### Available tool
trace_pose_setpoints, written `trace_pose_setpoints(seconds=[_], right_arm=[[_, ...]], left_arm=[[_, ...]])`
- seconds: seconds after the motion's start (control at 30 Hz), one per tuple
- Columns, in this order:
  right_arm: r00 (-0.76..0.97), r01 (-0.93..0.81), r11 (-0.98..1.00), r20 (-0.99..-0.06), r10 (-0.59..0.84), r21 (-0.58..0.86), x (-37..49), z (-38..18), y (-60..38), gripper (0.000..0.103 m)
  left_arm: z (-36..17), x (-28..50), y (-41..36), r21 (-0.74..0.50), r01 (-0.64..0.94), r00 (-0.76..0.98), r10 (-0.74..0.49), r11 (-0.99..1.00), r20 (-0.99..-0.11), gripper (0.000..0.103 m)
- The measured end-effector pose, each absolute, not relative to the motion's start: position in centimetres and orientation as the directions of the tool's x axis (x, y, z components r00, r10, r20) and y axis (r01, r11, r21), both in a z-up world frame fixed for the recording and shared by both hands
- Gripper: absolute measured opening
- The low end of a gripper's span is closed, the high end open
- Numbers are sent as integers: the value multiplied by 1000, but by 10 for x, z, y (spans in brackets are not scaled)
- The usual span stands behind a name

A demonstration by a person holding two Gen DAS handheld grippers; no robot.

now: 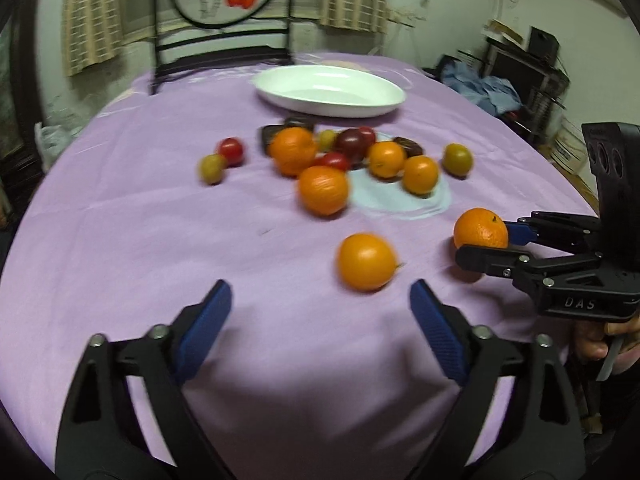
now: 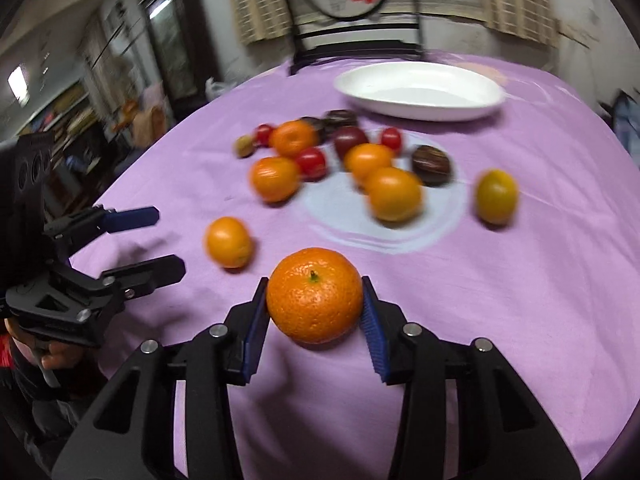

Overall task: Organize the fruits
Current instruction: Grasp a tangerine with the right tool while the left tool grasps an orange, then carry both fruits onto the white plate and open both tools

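Note:
My right gripper (image 2: 315, 300) is shut on a mandarin (image 2: 315, 295), held just above the purple tablecloth; it also shows in the left wrist view (image 1: 480, 229) at the right. My left gripper (image 1: 320, 300) is open and empty, low over the cloth; a loose orange (image 1: 366, 261) lies just ahead of it, to the right. In the right wrist view the left gripper (image 2: 160, 236) stands at the left, beside that orange (image 2: 229, 242). Several oranges, red tomatoes, dark and green fruits (image 1: 324, 196) lie scattered mid-table. An empty white dish (image 1: 330, 90) stands behind them.
A round table under a purple cloth (image 1: 160, 220) with a pale blue patch (image 1: 400, 200). A black chair (image 1: 220, 52) stands behind the table. Clutter and shelves line the right wall (image 1: 520, 68).

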State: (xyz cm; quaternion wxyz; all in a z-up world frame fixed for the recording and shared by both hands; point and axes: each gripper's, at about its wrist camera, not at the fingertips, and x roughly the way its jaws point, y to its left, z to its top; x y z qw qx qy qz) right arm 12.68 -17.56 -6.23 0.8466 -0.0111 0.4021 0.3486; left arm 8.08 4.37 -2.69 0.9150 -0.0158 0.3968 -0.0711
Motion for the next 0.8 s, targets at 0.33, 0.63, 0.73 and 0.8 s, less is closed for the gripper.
trace_pose_setpoints(seconds=[0.33,0.63,0.73,0.8], right_arm=[[391,-580,740,-679,621,342,128,-65,-191,44],[390,-595,724,-661,641,349,135,-54,-190,44],[443,-600,727,-619,649,333,148,-35,-190,44],[495,-594,739,-581,646,317,165,-18,-188,44]], left_arm=[[-41,120,17,-94,151,599,-167,984,-784,57],[-43,117,15,-99,177,578,-185,979,-794,43],[-31,121,21,-135,187,597,-222,973,-771,43],[-12,131,27,-147,193,636,-238,970,-734,43]])
